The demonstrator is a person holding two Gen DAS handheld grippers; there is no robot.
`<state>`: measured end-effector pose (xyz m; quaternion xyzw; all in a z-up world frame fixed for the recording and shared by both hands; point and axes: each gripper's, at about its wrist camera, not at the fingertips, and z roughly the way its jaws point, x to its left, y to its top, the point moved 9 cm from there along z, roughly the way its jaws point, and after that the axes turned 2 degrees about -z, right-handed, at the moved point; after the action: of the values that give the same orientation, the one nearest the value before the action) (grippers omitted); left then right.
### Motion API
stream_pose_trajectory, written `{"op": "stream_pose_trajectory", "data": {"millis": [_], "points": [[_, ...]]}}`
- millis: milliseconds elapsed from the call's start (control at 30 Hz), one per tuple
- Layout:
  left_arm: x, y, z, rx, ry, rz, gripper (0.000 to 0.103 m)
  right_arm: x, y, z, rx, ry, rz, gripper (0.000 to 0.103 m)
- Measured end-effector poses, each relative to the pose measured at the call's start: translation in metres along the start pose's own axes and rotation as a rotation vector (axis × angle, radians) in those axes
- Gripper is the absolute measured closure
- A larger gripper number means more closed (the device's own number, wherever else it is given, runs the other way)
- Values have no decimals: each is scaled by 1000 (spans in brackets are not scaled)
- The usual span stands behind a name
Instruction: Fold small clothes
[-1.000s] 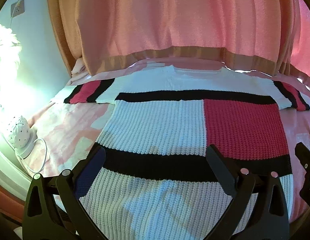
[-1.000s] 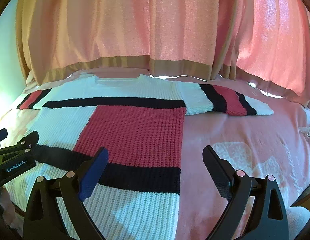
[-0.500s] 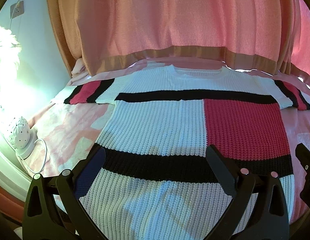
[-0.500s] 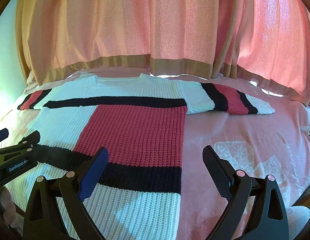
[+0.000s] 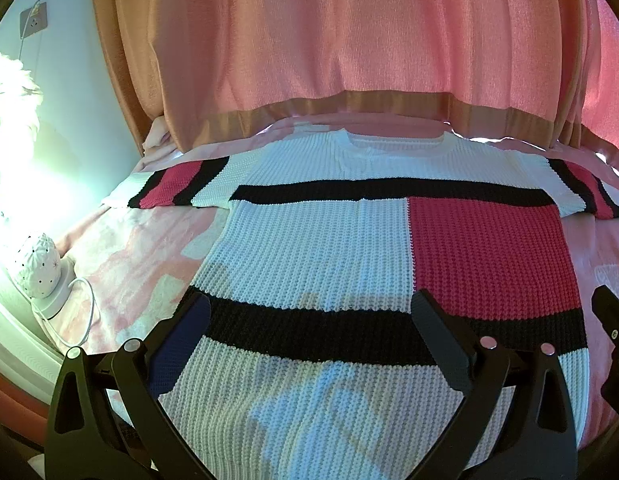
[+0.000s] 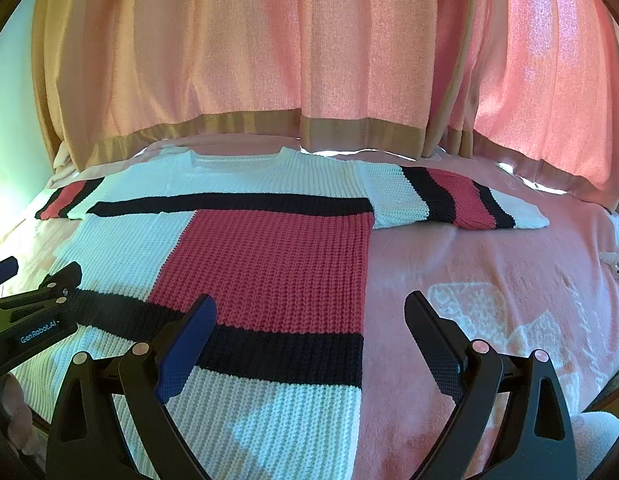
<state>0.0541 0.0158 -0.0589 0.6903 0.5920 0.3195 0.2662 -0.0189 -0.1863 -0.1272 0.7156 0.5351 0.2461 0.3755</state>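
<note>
Little has shifted since the earlier frames: both grippers have eased slightly back, jaws wide apart and empty. The white, black and red colour-block knitted sweater (image 5: 321, 248) lies flat ahead of the left gripper (image 5: 309, 320). Only its view shows the white dotted ceramic lamp (image 5: 39, 260). Beneath the right gripper (image 6: 309, 328), the sweater's side edge meets the pink bedspread (image 6: 489, 272); pink curtains (image 6: 309, 60) hang beyond.

Pink curtains (image 5: 349, 40) behind pink bedspread (image 6: 489, 280); pale wall (image 5: 61, 80) with socket (image 5: 32, 21); white lamp (image 5: 37, 266) at left edge.
</note>
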Motion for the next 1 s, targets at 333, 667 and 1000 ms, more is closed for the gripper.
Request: {"op": "stream_pose_trajectory", "data": {"millis": [333, 667, 1000], "points": [[0, -1, 1, 1, 0, 1, 5, 3, 0, 0, 4, 2, -3, 10], [1, -2, 1, 2, 0, 2, 5, 4, 0, 0, 4, 2, -2, 10], [-1, -1, 2, 5, -3, 1, 5, 8, 0, 0, -2, 9, -18, 10]]}}
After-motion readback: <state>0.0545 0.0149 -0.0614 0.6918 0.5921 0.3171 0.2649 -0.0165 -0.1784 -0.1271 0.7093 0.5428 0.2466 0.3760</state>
